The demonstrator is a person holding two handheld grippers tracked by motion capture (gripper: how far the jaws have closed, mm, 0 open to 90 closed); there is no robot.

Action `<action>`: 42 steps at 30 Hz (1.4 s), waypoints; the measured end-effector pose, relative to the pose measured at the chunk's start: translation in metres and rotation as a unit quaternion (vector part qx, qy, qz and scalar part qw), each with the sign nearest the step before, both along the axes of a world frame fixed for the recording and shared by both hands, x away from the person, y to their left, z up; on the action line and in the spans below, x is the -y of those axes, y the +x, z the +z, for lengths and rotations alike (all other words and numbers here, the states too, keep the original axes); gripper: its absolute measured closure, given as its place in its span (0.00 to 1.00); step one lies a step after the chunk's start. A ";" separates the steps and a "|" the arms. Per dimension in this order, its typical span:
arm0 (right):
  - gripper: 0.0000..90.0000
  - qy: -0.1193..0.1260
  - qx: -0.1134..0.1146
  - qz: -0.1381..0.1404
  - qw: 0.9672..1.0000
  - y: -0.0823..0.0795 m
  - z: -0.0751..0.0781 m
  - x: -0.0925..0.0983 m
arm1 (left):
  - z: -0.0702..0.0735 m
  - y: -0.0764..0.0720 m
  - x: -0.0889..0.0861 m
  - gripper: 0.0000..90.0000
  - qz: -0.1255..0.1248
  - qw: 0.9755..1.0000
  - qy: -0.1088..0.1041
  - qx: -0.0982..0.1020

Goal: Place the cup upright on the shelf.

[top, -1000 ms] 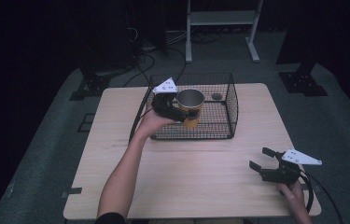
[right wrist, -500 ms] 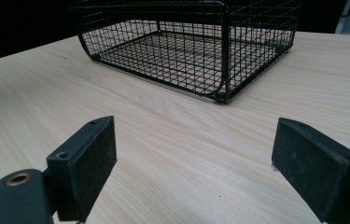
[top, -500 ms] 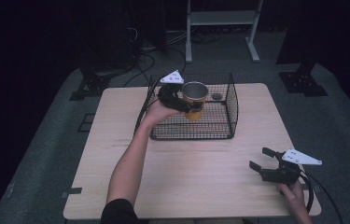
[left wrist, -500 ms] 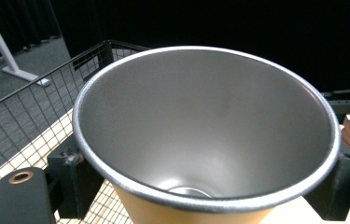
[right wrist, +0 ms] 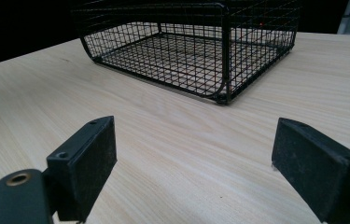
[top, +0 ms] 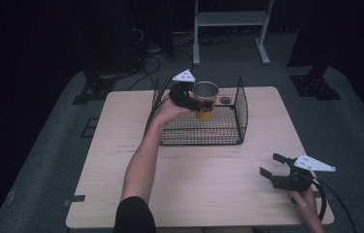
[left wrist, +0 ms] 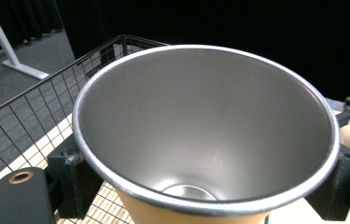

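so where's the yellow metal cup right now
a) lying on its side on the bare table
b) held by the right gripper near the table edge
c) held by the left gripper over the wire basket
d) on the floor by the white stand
c: the left gripper has its jaws closed on the cup above the wire basket, while the right gripper sits open and empty near the table's front edge.

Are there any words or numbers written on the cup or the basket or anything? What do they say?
No words or numbers can be read anywhere.
The orange cup with the shiny metal inside: no label on the parts that show.
The black wire basket: no tag.
The light wooden table: a few faint marks at its left part, too small and blurred to read.
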State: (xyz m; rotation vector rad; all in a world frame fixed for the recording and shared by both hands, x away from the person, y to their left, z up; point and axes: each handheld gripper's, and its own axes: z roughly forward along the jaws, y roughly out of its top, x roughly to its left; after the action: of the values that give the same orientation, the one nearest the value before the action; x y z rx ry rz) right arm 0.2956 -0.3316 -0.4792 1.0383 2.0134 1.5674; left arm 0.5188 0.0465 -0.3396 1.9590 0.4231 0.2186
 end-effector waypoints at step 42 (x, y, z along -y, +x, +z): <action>0.14 0.002 0.002 0.007 1.000 0.000 0.000 0.000 | -0.063 0.036 0.025 0.16 -0.008 0.998 0.056 -0.041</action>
State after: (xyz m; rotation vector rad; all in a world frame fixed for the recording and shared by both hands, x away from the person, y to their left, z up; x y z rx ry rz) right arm 0.2959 -0.3319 -0.4793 1.0244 2.0205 1.5811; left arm 0.5549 0.0211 -0.4024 2.0855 0.4560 0.1544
